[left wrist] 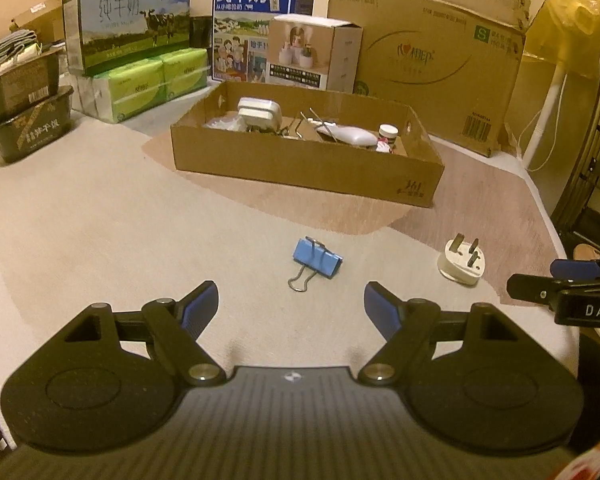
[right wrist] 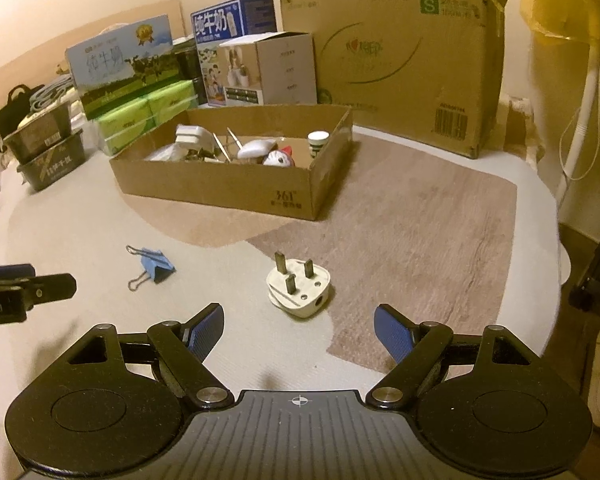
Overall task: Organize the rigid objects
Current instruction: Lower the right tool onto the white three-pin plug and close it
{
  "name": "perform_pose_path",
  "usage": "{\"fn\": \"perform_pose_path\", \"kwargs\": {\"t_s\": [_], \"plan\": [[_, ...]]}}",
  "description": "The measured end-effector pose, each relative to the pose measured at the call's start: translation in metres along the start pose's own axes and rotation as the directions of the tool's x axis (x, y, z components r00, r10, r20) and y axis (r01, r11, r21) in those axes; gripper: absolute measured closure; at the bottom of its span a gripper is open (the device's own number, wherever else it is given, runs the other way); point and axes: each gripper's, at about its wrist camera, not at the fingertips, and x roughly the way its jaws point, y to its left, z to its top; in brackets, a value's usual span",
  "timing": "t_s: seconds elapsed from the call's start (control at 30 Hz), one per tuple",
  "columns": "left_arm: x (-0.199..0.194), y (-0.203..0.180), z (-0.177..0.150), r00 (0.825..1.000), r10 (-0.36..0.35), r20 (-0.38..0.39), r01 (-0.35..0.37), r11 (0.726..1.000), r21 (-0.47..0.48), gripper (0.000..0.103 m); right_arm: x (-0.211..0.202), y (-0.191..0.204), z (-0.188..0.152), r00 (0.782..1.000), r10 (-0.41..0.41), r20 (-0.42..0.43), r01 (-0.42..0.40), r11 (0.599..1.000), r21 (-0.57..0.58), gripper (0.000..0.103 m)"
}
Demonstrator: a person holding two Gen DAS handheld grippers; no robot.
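Left wrist view gives us our left gripper (left wrist: 291, 307) with its blue-padded fingers (left wrist: 198, 307) spread apart and holding nothing; the blue metal binder clip (left wrist: 315, 261) lies on the pale cloth-covered table (left wrist: 100, 216) just beyond them, at twelve o'clock. At two o'clock sits the white three-pin plug (left wrist: 461, 263), pins up. Behind both, the shallow open cardboard box (left wrist: 300, 160) holds assorted small items.

From the right wrist view, our right gripper (right wrist: 299, 332) is likewise released and empty, the plug (right wrist: 300, 288) near its fingers at twelve o'clock, untouched. We see the clip (right wrist: 152, 268) at ten o'clock, the box (right wrist: 228, 184) farther back.
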Motion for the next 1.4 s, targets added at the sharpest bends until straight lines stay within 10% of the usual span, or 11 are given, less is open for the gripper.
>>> {"fn": "perform_pose_path", "kwargs": {"t_s": [0.93,1.23,1.4], "plan": [[0.085,-0.001,0.007,0.997,-0.042,-0.060,0.045,0.997,0.056,0.025,0.091,-0.025,0.007,0.996,0.063,-0.060,-0.071,0.987,-0.143,0.022],[0.090,-0.001,0.007,0.996,-0.057,-0.064,0.061,0.996,0.063,0.025,0.099,-0.016,0.012,0.992,0.108,-0.065,-0.120,0.966,-0.228,0.053],[0.090,-0.002,0.008,0.996,-0.069,-0.063,0.074,0.993,0.087,0.025,0.095,-0.014,0.010,0.992,0.100,-0.076,-0.112,0.977,-0.181,0.053]]}}
